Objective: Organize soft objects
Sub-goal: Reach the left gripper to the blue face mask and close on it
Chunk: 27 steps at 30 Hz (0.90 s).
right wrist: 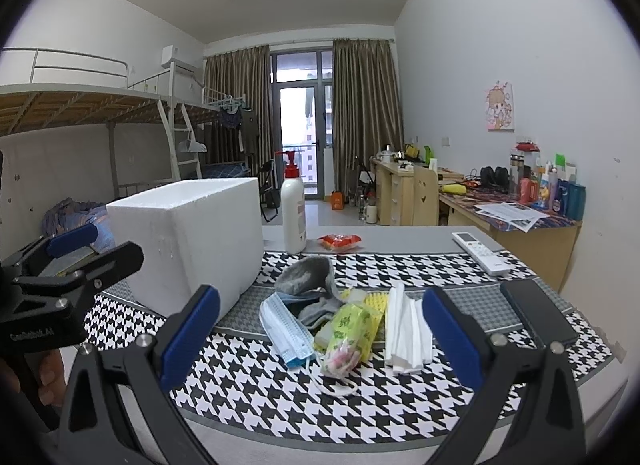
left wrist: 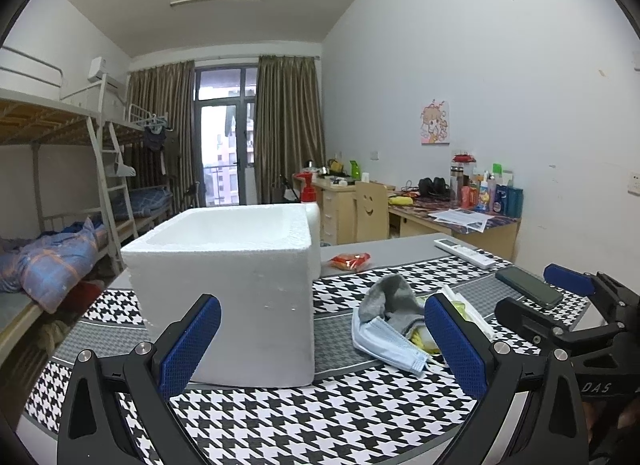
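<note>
A white foam box stands open-topped on the houndstooth mat. Right of it lies a pile of soft things: a grey sock, a blue face mask, a yellow-green tissue pack, a yellow sponge and folded white tissues. My left gripper is open and empty, in front of the box. My right gripper is open and empty, just short of the pile.
A black phone and a white remote lie at the mat's right. A red snack packet and a lotion bottle stand behind. Desks and bunk beds fill the room beyond.
</note>
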Motion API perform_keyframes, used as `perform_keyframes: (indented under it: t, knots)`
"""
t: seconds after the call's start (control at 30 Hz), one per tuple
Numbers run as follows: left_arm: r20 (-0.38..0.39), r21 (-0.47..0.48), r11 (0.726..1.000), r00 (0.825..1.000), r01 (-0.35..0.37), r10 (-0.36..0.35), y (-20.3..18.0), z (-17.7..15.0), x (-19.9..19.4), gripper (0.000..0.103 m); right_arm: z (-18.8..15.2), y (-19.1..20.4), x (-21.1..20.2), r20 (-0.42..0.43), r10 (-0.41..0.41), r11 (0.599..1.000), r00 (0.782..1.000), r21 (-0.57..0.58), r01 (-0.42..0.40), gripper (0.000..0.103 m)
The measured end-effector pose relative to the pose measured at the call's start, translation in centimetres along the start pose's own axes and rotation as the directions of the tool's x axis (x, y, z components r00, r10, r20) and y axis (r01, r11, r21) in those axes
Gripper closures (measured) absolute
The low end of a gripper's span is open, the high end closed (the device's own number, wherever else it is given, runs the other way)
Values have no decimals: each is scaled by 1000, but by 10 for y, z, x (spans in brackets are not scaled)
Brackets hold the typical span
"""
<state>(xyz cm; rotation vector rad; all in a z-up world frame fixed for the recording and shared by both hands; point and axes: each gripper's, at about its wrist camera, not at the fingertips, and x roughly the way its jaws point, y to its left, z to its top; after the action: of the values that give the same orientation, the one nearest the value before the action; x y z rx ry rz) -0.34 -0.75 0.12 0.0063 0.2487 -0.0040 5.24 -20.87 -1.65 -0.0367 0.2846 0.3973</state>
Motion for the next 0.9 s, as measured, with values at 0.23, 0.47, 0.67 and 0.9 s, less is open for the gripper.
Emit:
perform_keyframes:
  t: [0.23, 0.47, 0.67, 0.9]
  knots:
    - [-40, -14, 999, 999, 29, -29, -8, 1, 12, 1, -1, -14, 3, -27, -15, 1000, 1000, 27, 16, 1]
    - [-68, -12, 999, 997, 40, -41, -20, 1, 25, 1, -1, -28, 5, -54, -51, 998, 997, 37, 53, 1]
    - [-105, 0, 998, 993, 62, -62, -28, -1, 35, 1, -2, -39, 11, -78, -69, 997, 995, 35, 72, 1]
    - [-154, -23, 999, 987, 38, -41, -34, -5, 52, 1, -4, -51, 20, -124, -74, 996, 990, 42, 80, 1]
